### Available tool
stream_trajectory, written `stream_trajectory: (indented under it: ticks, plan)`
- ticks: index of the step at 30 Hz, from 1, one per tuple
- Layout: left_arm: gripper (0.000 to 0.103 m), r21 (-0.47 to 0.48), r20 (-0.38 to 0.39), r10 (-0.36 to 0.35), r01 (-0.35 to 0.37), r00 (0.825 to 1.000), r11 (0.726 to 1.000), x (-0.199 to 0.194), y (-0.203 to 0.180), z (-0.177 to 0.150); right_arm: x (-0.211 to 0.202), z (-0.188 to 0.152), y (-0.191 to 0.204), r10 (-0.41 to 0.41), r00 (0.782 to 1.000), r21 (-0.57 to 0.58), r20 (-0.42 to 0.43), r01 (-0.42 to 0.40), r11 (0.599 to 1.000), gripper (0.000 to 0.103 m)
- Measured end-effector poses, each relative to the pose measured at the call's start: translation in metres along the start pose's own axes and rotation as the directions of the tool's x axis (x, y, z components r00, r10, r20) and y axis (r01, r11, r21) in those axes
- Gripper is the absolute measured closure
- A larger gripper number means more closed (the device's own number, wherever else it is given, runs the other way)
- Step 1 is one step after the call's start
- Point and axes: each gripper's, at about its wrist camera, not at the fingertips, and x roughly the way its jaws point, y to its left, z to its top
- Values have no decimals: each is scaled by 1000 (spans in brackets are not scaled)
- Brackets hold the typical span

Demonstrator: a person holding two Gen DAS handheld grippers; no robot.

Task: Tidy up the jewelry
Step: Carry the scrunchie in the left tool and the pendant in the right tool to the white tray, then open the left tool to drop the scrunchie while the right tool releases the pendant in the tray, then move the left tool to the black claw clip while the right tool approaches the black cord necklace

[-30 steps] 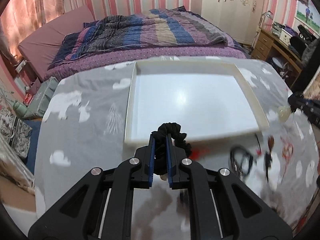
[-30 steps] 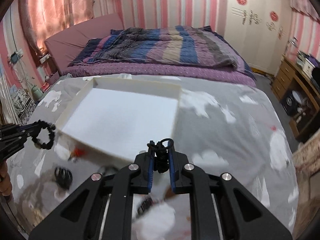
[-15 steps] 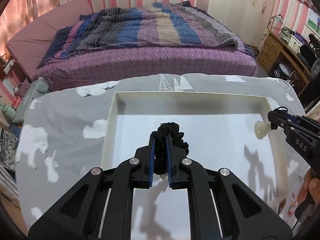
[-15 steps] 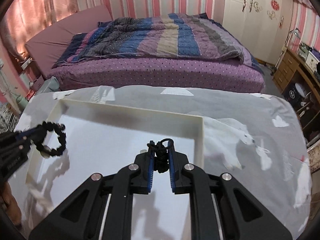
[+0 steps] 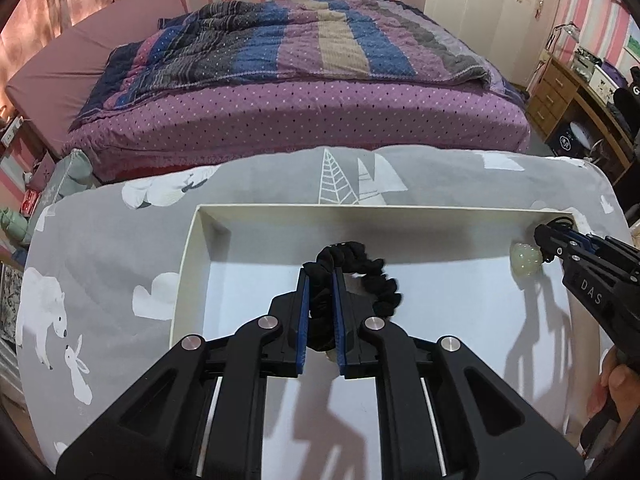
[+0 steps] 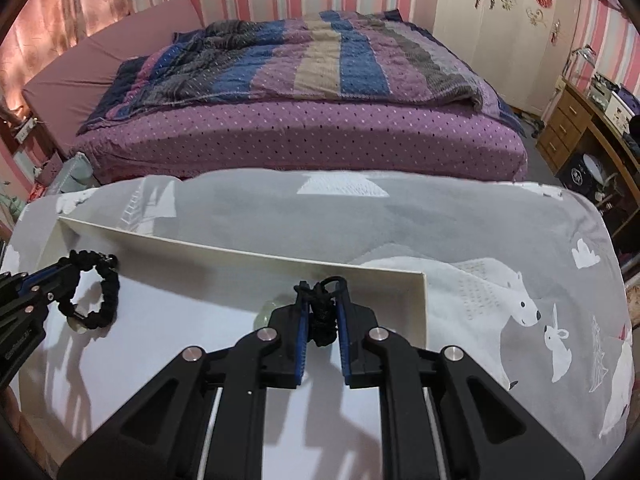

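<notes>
Left wrist: my left gripper [image 5: 320,304] pinches a black braided bracelet [image 5: 372,276] over the white, smooth rectangular tray [image 5: 192,260]. Right wrist: my right gripper [image 6: 322,320] clamps a black knotted cord [image 6: 320,312] with a pale translucent bead [image 6: 266,312], near the tray's far wall.

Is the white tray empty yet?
Cannot tell: tray floor looks bare, but black bracelet and pendant hang over it, clamped in both grippers.
</notes>
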Motion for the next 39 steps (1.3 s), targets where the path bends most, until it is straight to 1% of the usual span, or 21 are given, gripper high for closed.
stream_trajectory:
  ticks: [2, 3, 4, 5, 7, 8, 9, 12, 14, 16, 18, 22, 23, 24, 26, 28, 31, 34, 39]
  plan:
    - [91, 1, -4, 12, -12, 1000, 1000, 3, 0, 0, 3, -1, -1, -1, 1000, 9, -10, 1, 1000, 88]
    - [88, 2, -6, 22, -22, 1000, 1000, 4, 1, 0, 5, -2, -2, -3, 1000, 9, -20, 4, 1000, 88]
    - [84, 3, -9, 28, -28, 1000, 1000, 5, 1, 0, 7, -1, -2, 4, 1000, 13, -30, -4, 1000, 85]
    - [81, 3, -10, 31, -31, 999, 1000, 6, 2, 0, 7, -1, -3, 7, 999, 19, -34, -7, 1000, 81]
    - [62, 2, 0, 44, -44, 999, 999, 3, 4, -1, 4, 0, -5, 6, 1000, 25, -25, -6, 1000, 60]
    - [58, -2, 8, 49, -49, 999, 999, 1, 5, -1, 0, 0, -5, 3, 1000, 19, -13, -3, 1000, 57]
    - [54, -9, 19, 50, -50, 999, 999, -4, 7, -1, -2, 2, -4, 4, 1000, 14, -7, -4, 1000, 56]
    - [53, -23, 23, 27, -26, 999, 999, -17, 9, -2, -16, 3, -4, 17, 1000, 15, 5, -18, 1000, 56]
    - [49, -23, 35, 12, -11, 999, 1000, -31, 8, -4, -34, 2, -4, 29, 999, 14, 24, -29, 999, 51]
    - [28, -17, 65, 13, -12, 998, 1000, -51, 5, -9, -54, -2, -2, 25, 998, 5, 56, -26, 1000, 37]
    - [21, -19, 99, 11, -10, 995, 1000, -74, 5, -16, -74, -7, -1, 28, 996, -1, 81, -28, 1000, 30]
    - [20, -28, 117, 18, -15, 993, 999, -112, 9, -34, -122, -25, 1, 49, 994, -17, 95, -47, 999, 23]
    - [19, -30, 122, 22, -19, 992, 999, -118, 10, -37, -134, -30, 2, 50, 993, -24, 105, -48, 999, 21]
    - [16, -34, 133, 34, -30, 991, 999, -133, 11, -46, -152, -38, 3, 50, 991, -34, 126, -46, 998, 19]
    - [13, -40, 158, 34, -28, 987, 999, -153, 14, -60, -179, -52, 4, 50, 986, -37, 157, -45, 998, 15]
    - [8, -41, 190, 38, -31, 981, 999, -179, 17, -76, -201, -67, 2, 63, 981, -35, 181, -57, 998, 12]
    - [6, -42, 212, 39, -31, 977, 999, -205, 19, -100, -233, -94, 0, 78, 975, -45, 208, -70, 997, 10]
    - [6, -48, 220, 52, -43, 974, 998, -224, 24, -126, -250, -115, -6, 69, 974, -43, 216, -61, 997, 9]
    - [3, -49, 231, 54, -44, 971, 998, -244, 32, -164, -263, -146, -21, 41, 974, -35, 221, -34, 999, 9]
